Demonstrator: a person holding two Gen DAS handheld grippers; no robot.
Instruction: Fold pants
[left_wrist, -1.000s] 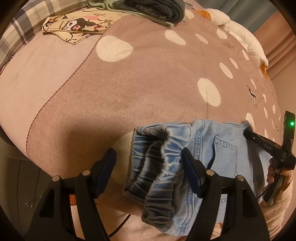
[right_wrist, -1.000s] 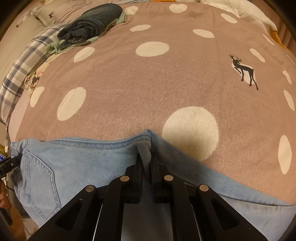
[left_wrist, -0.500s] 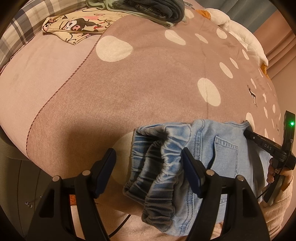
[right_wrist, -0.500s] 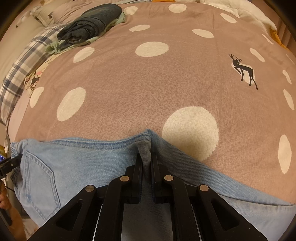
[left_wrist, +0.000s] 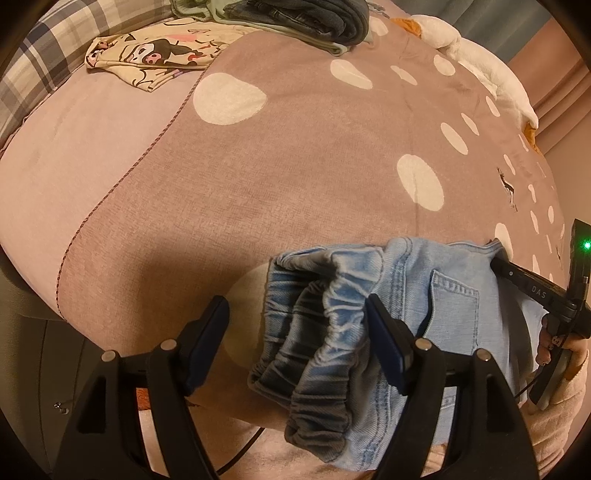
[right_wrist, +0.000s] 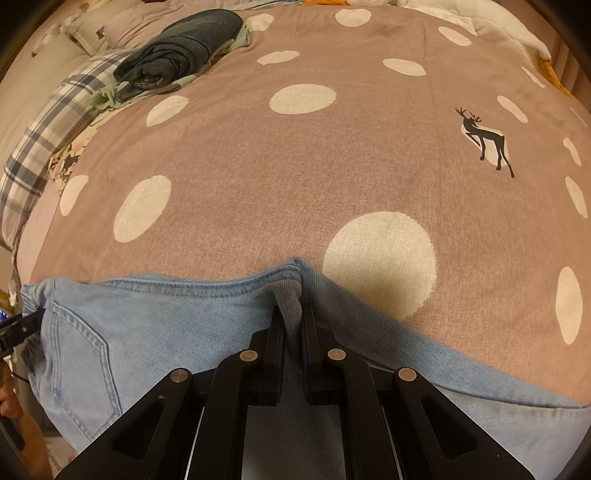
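Right gripper (right_wrist: 293, 321) is pinched tight on a ridge of the light-blue jeans (right_wrist: 177, 325) at their far edge; left gripper (left_wrist: 297, 325) hangs spread wide over the elastic waistband (left_wrist: 317, 354), gripping nothing. Jeans lie at the near edge of the spotted bedspread (right_wrist: 295, 166). We judge denim soft, floppy, fairly heavy; grab waistband next.

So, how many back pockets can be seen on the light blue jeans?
1. The back pocket is on the jeans near the waistband; a second may be hidden in the folds.
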